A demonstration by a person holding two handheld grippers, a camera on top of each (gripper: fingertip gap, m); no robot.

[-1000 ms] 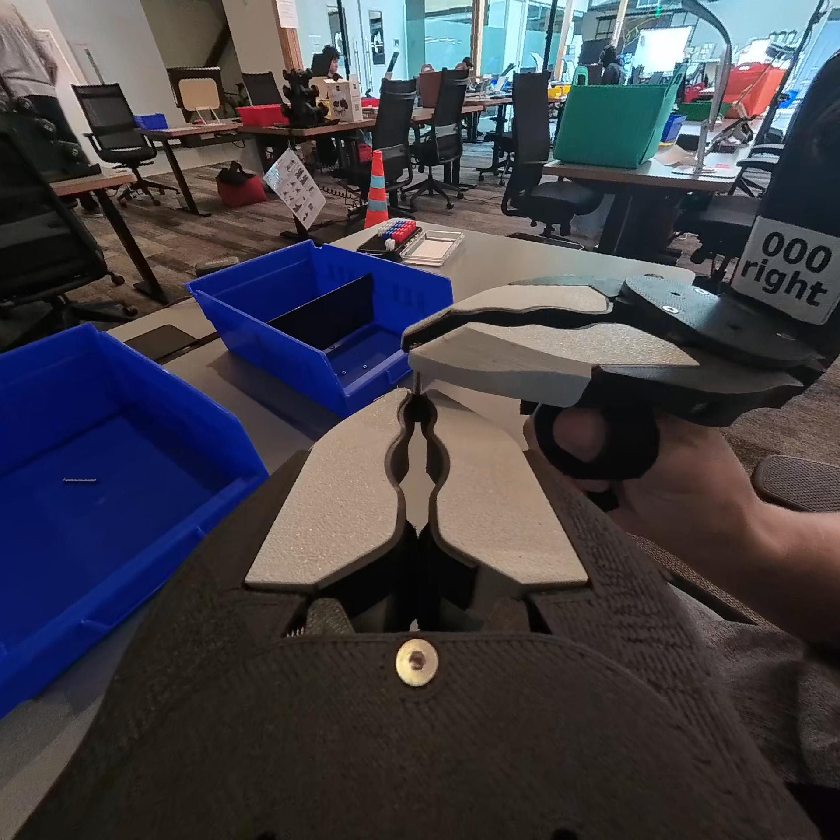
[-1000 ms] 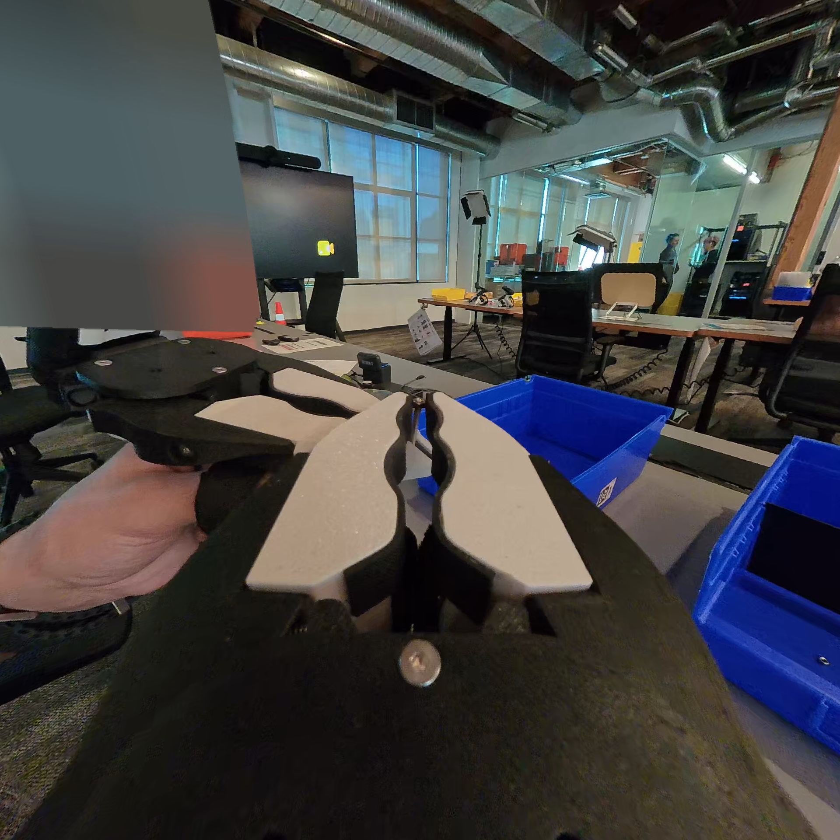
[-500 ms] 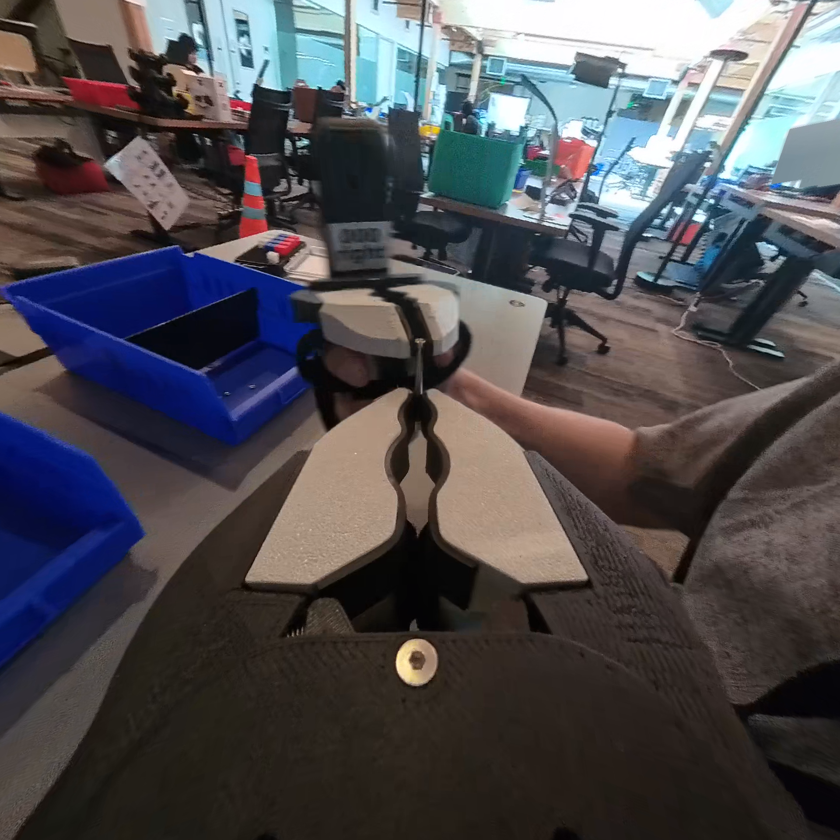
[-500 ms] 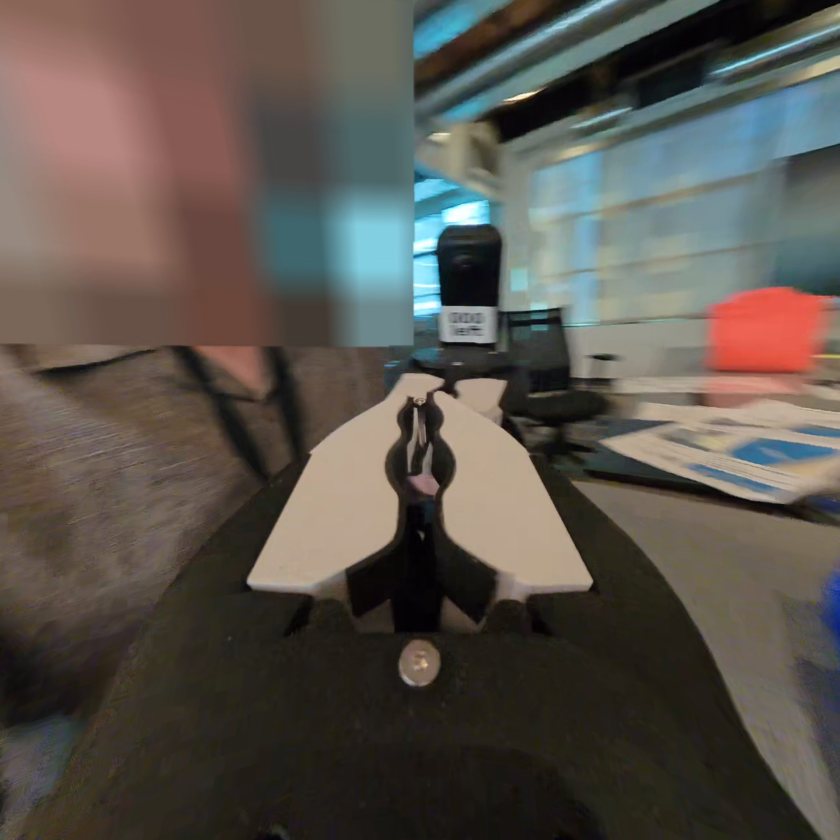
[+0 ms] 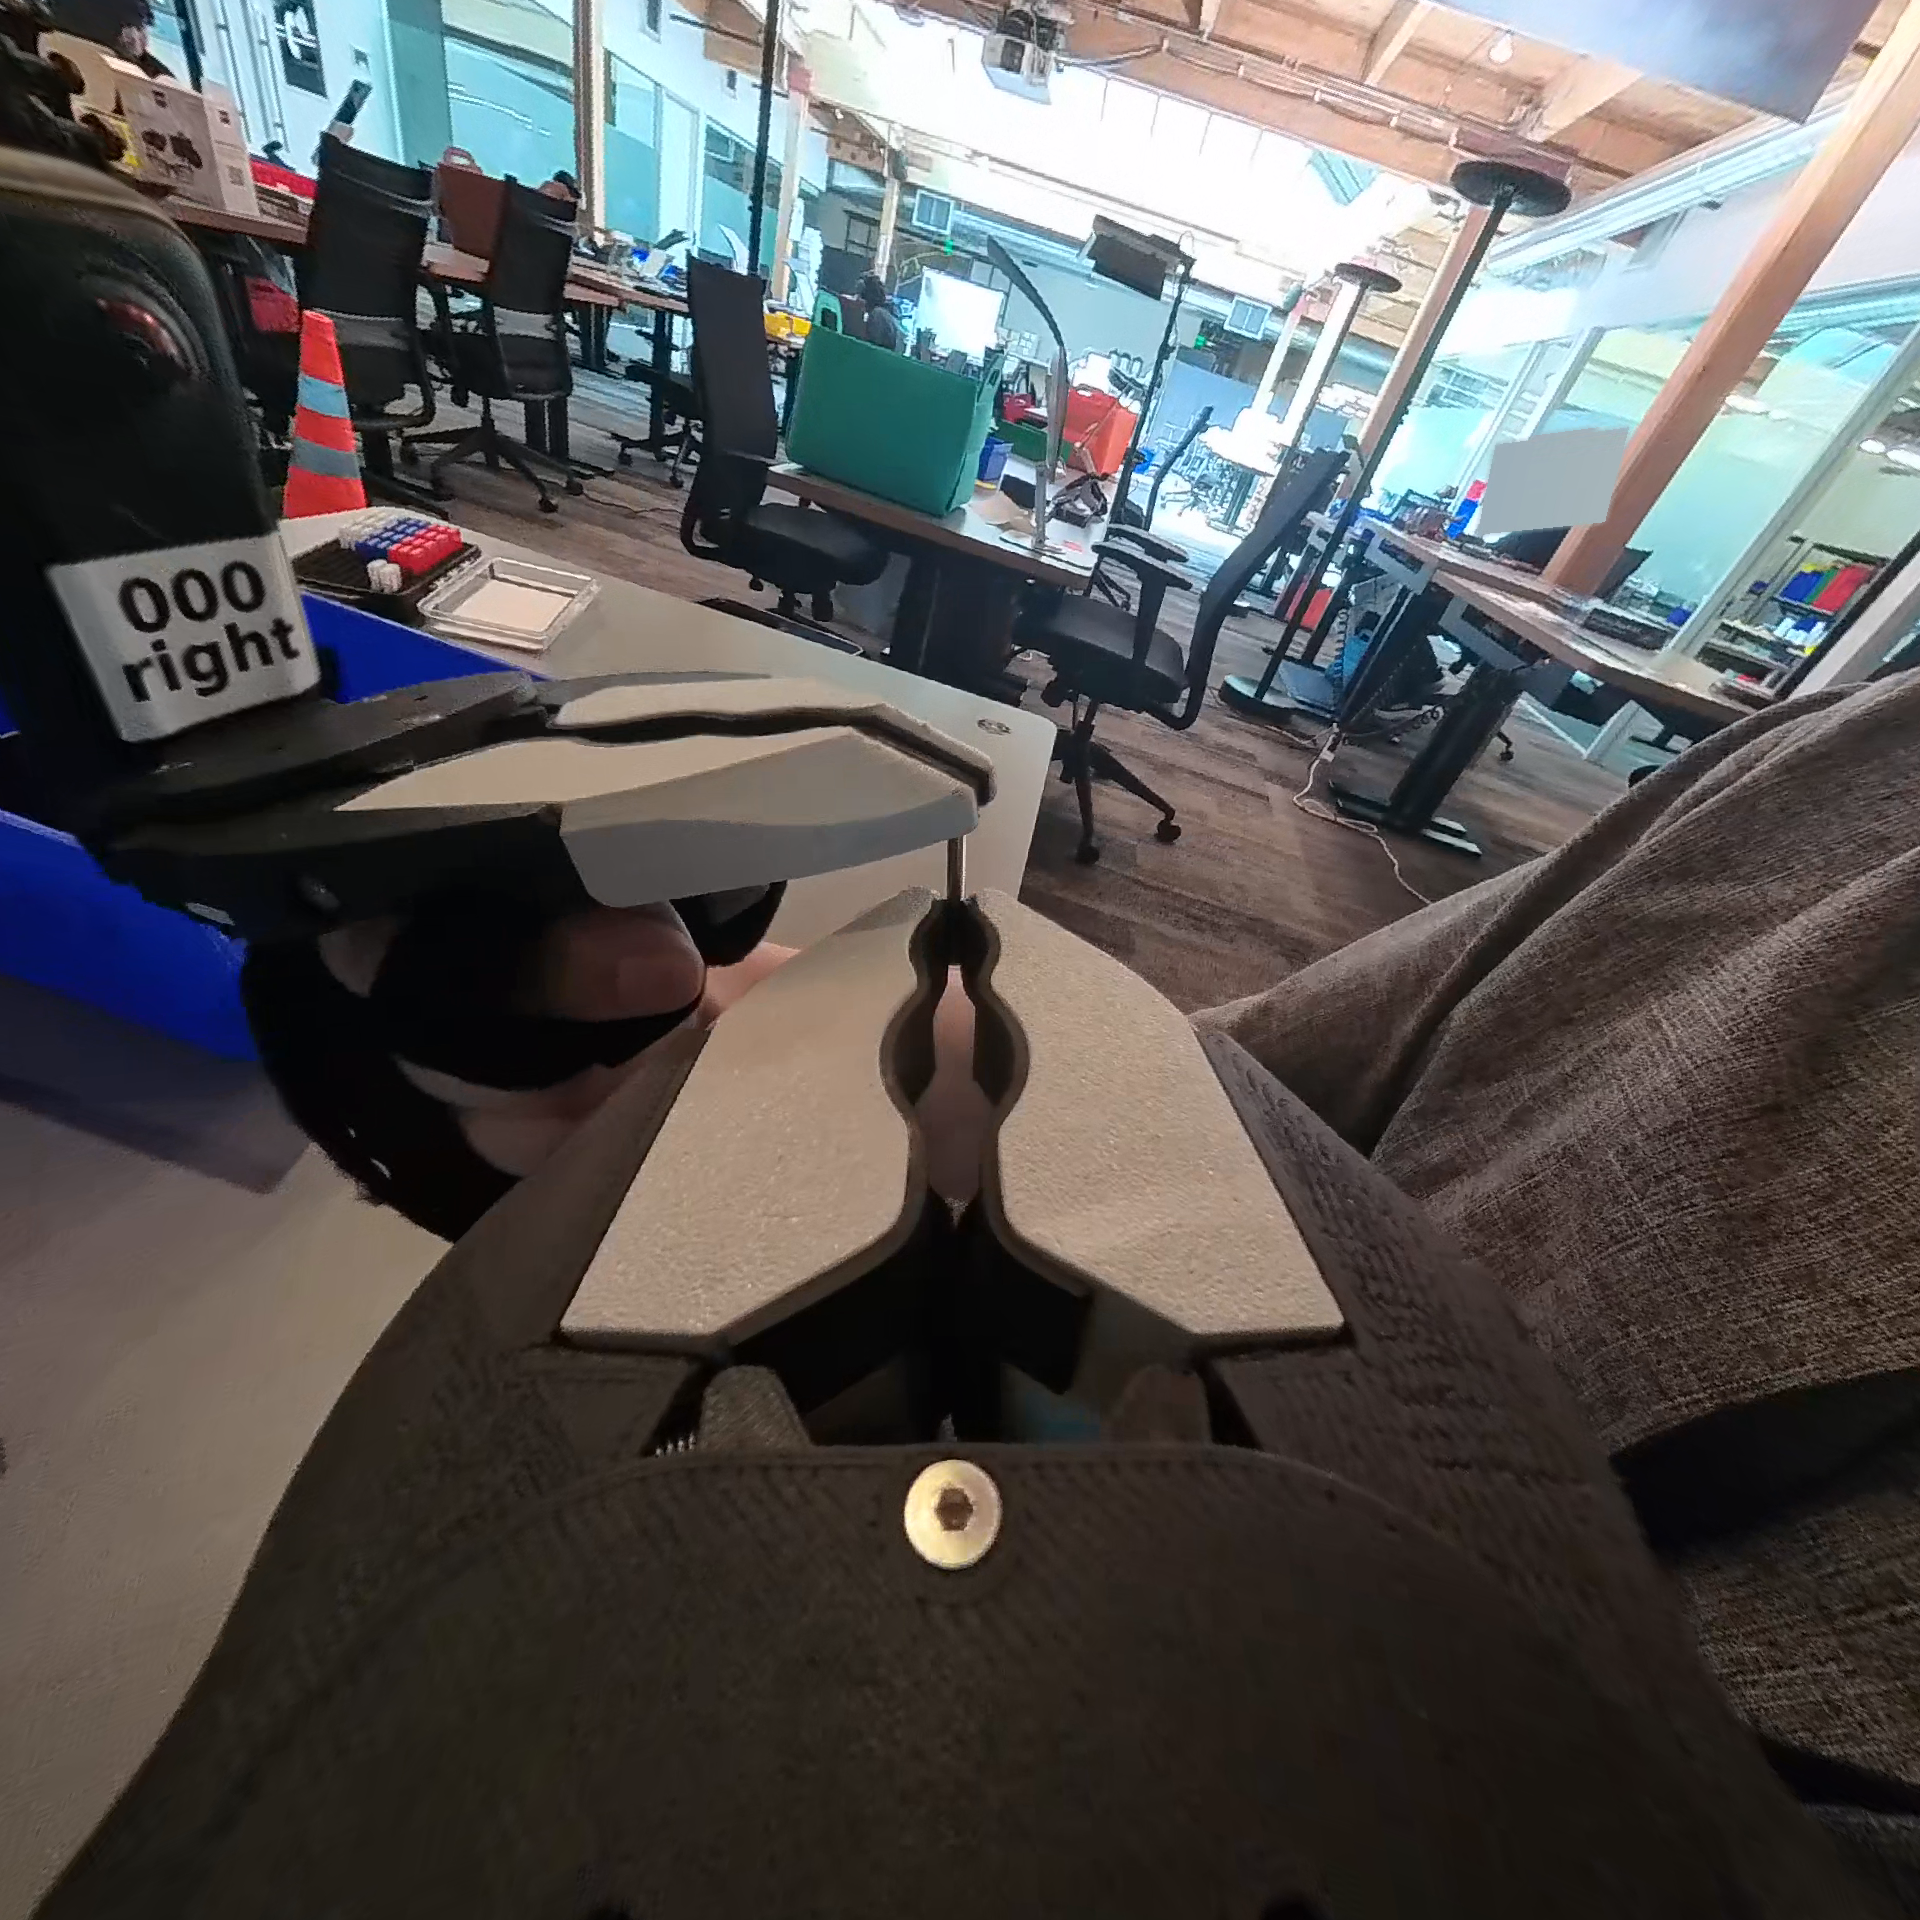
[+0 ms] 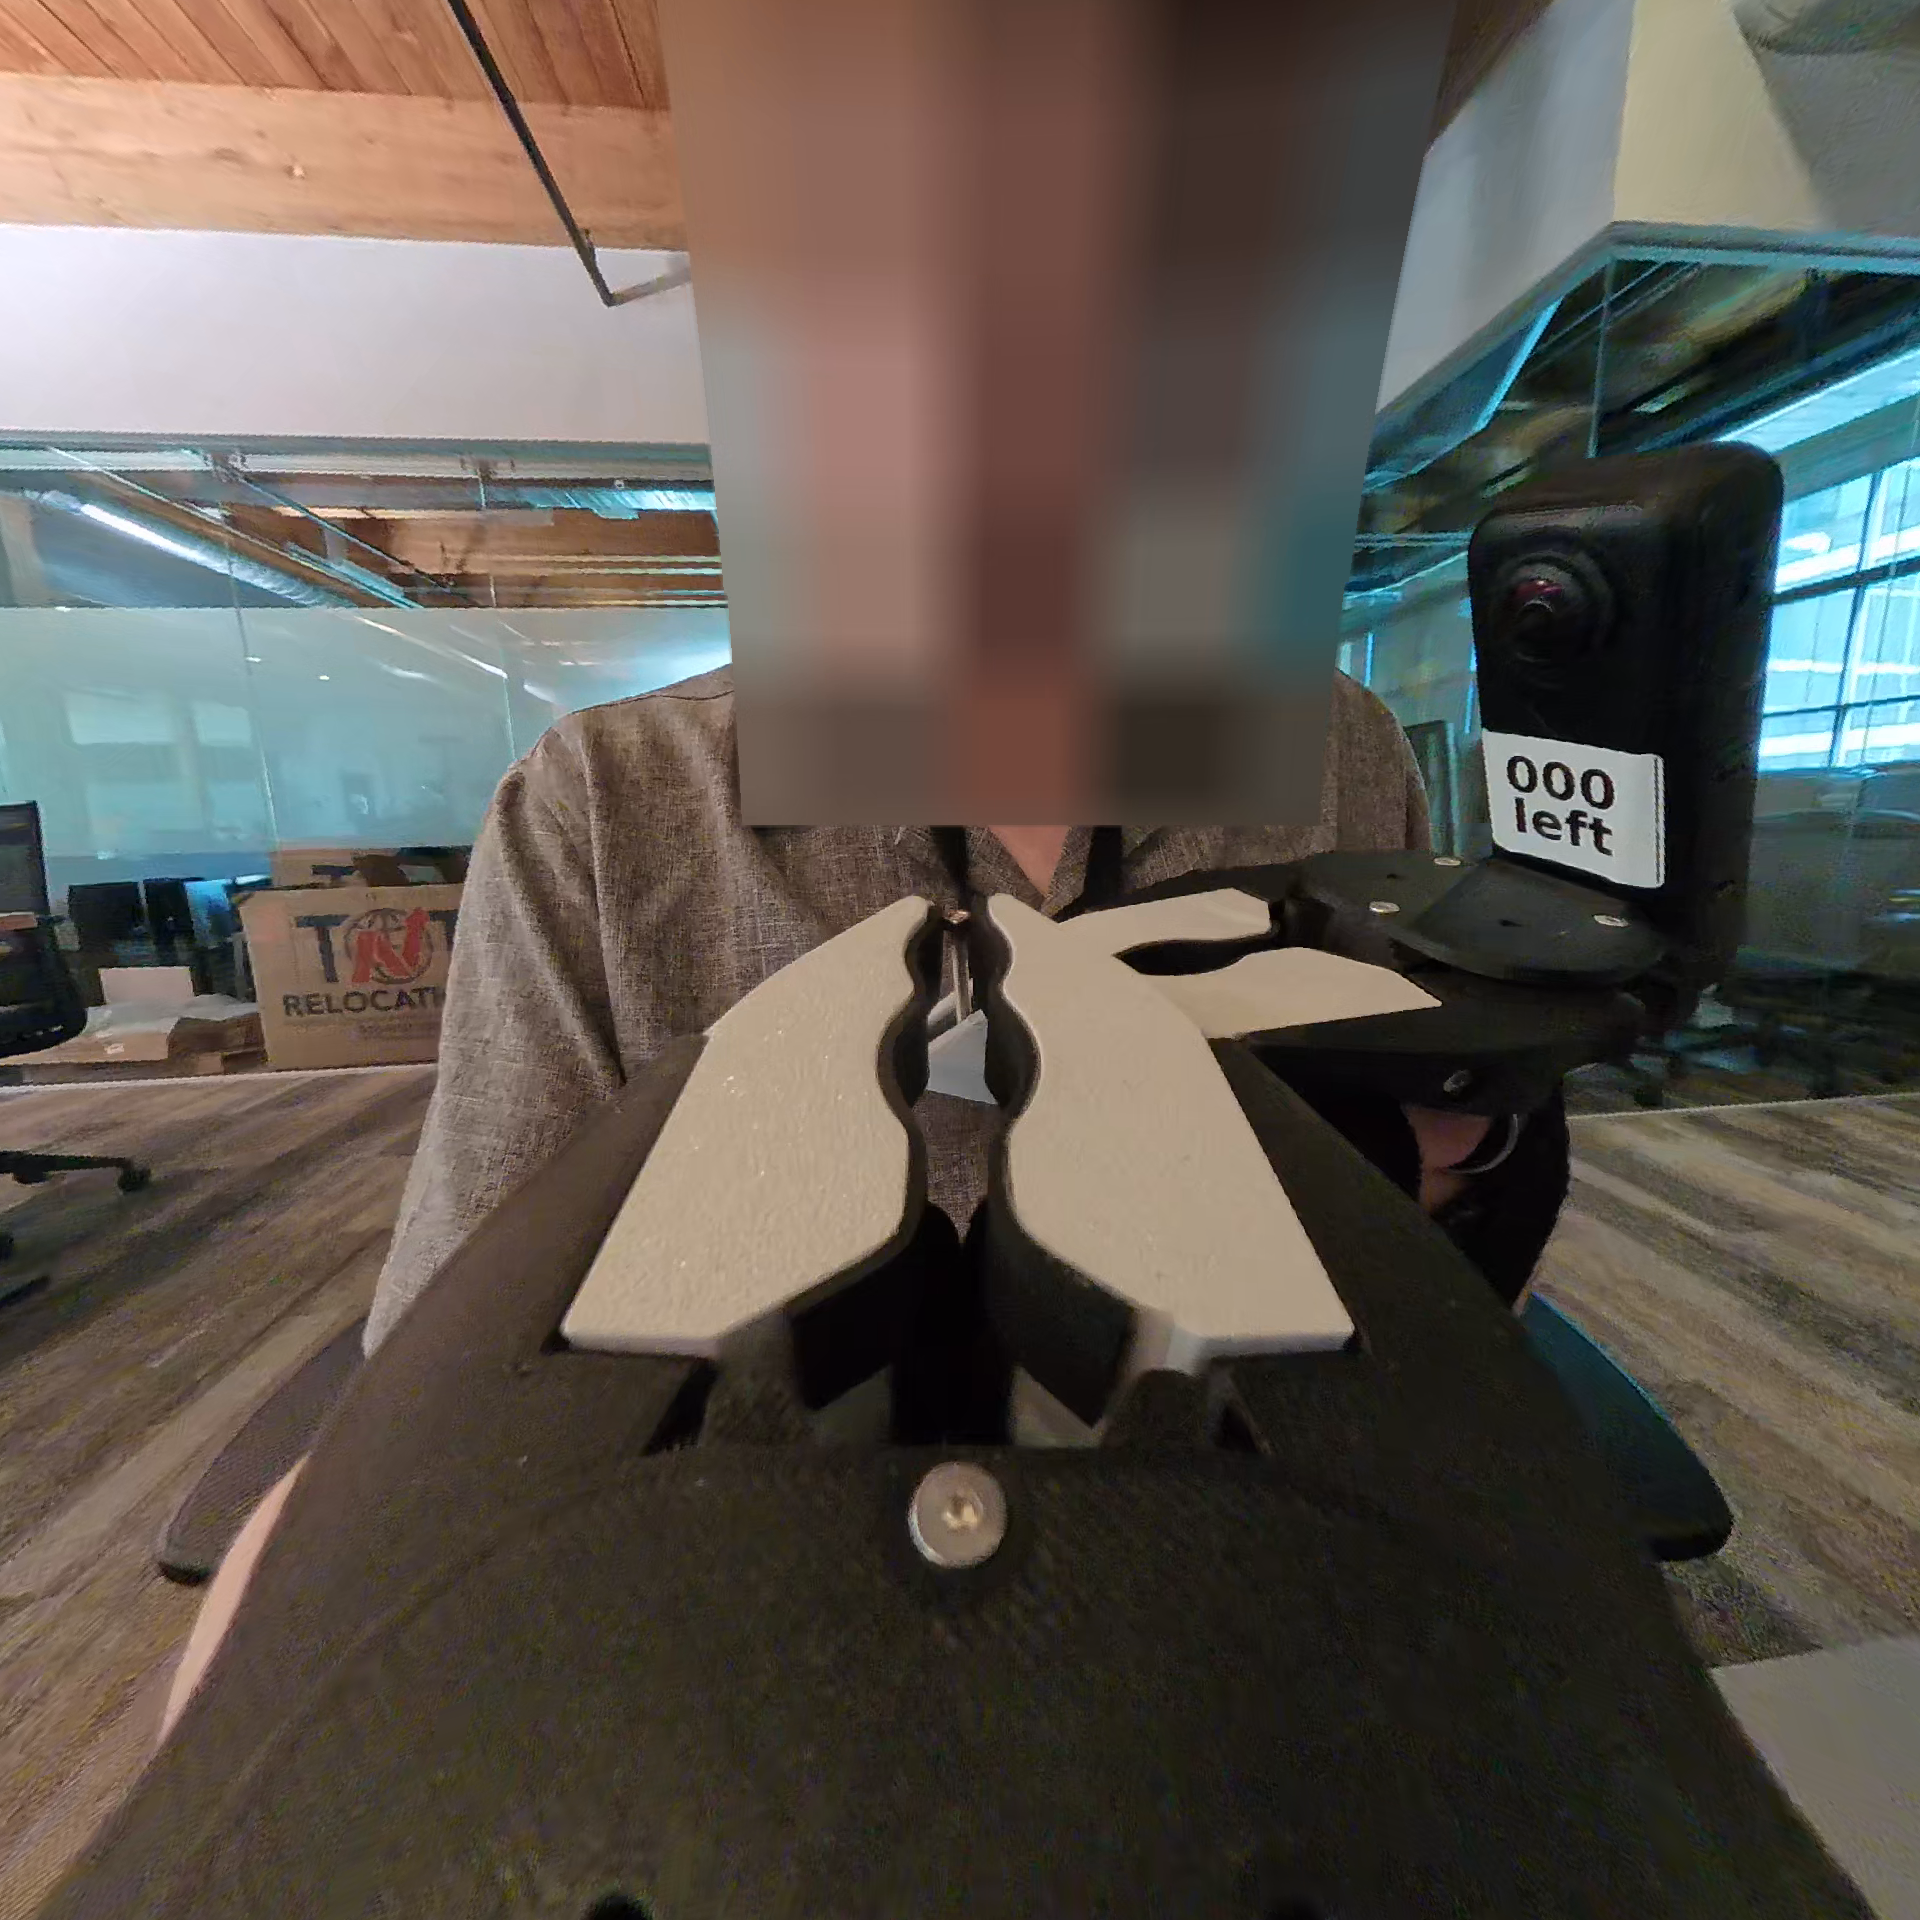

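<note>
The left gripper (image 5: 954, 914) has its grey jaws clenched on the lower end of a thin metal screw (image 5: 958, 868), which stands upright out of the tips. Right above it the right gripper (image 5: 961, 805) reaches in from the side, jaws clenched on the upper end of the same screw, so both tools share it, one stacked over the other, almost touching.

From the right wrist view, the right gripper (image 6: 958, 920) shows the small metal screw (image 6: 956, 916) head nipped at its tips, the shank running down behind the gap. The left gripper (image 6: 1127, 951) comes in from that screw's right side, just below and behind, with a black camera block (image 6: 1621, 665) mounted on its back. Beyond the screw sits a person in a grey woven shirt (image 6: 623, 883), chest directly behind the tips.

Back in the left wrist view, a hand (image 5: 582, 997) wraps the right gripper's black handle, below and left of the screw. Further left of the screw lies a blue plastic bin (image 5: 94, 904) on the grey worktop (image 5: 156, 1351). Behind the screw, at the worktop's far end, rest a black tray of red and blue blocks (image 5: 384, 551) and a clear shallow plastic tray (image 5: 509, 603); an orange traffic cone (image 5: 322, 416) stands past them.
</note>
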